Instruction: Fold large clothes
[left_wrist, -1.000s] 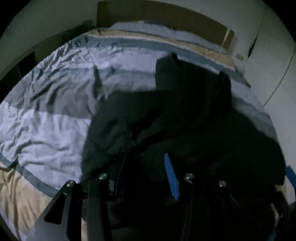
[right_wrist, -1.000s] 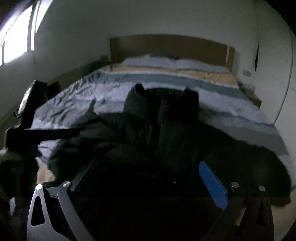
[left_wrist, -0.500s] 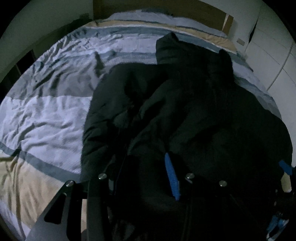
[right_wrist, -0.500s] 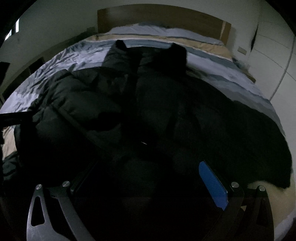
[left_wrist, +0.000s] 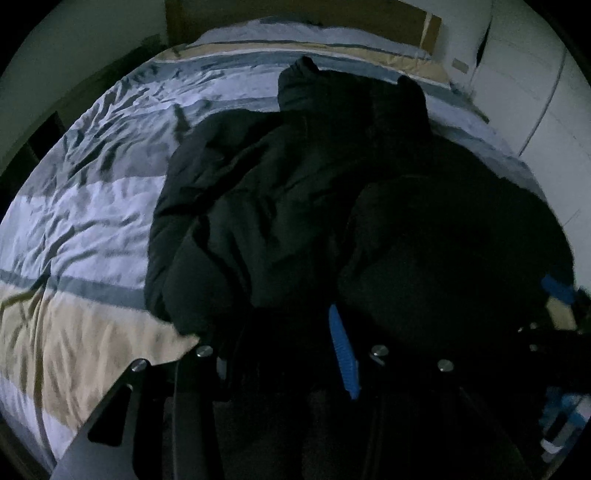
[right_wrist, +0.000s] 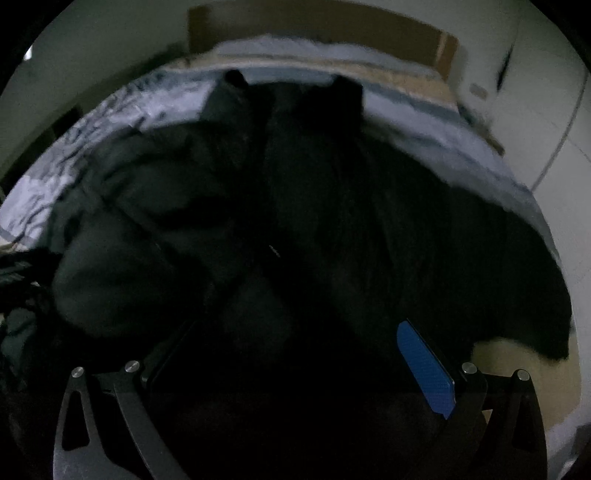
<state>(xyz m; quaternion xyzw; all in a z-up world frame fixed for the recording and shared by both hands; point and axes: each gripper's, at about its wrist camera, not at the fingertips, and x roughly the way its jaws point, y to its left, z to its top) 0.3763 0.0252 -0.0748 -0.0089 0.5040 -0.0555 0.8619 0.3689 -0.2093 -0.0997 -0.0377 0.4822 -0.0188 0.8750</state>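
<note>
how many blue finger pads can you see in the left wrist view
2: one blue pad on the left gripper, low centre against the black jacket; another blue pad at the right edge. Other pads may be hidden in the dark.

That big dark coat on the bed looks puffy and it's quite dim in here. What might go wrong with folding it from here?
The coat is bulky, so a fold may spring open. It is black in dim light, so edges are hard to find. The left claw and right claw may pinch too many layers.

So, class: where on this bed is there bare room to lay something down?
Free: the striped bedding left of the black jacket, out to the bed's edge, and the strip between jacket top and headboard. Crowded: middle and right, under the jacket.
</note>
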